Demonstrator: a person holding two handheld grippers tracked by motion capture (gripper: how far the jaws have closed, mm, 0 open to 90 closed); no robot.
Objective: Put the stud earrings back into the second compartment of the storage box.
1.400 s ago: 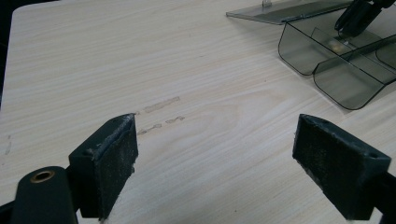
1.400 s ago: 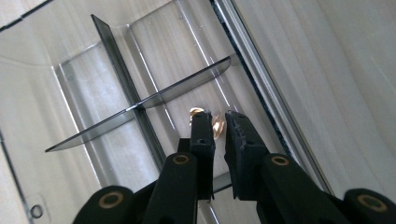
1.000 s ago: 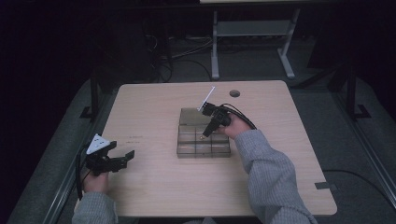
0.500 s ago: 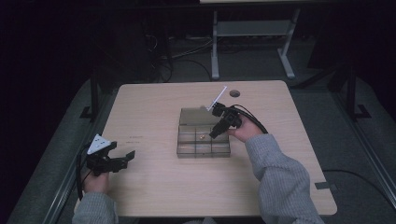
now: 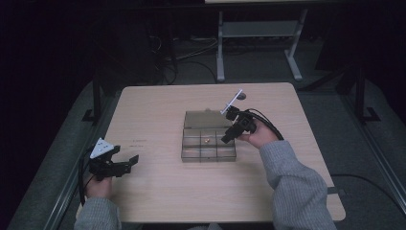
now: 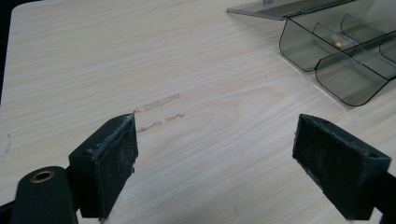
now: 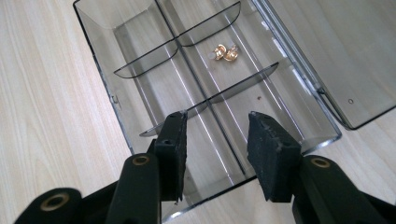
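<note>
A smoky clear compartment box (image 5: 208, 158) lies at the table's middle, its lid (image 5: 206, 119) folded open flat on the far side. One small gold piece (image 5: 207, 141) rests in a middle compartment; it is also in the right gripper view as the gold piece (image 7: 225, 52). My right gripper (image 5: 227, 137) hovers over the box's right end. Its jaws have just been opening and stand open above the box (image 7: 140, 42) with nothing between them. My left gripper (image 5: 128, 164) rests near the front left of the table, open and empty (image 6: 215, 140), with the box (image 6: 345, 79) off to its far right.
The light wooden table (image 5: 158, 105) has a dark round hole (image 5: 242, 96) near its far right, just behind my right gripper. Faint tape marks (image 6: 159, 101) lie ahead of the left gripper. A metal stand (image 5: 258, 28) is on the floor beyond the table.
My right gripper has shifted to the right across the box toward its right end, and its jaws have spread apart. The left gripper has stayed where it was.
</note>
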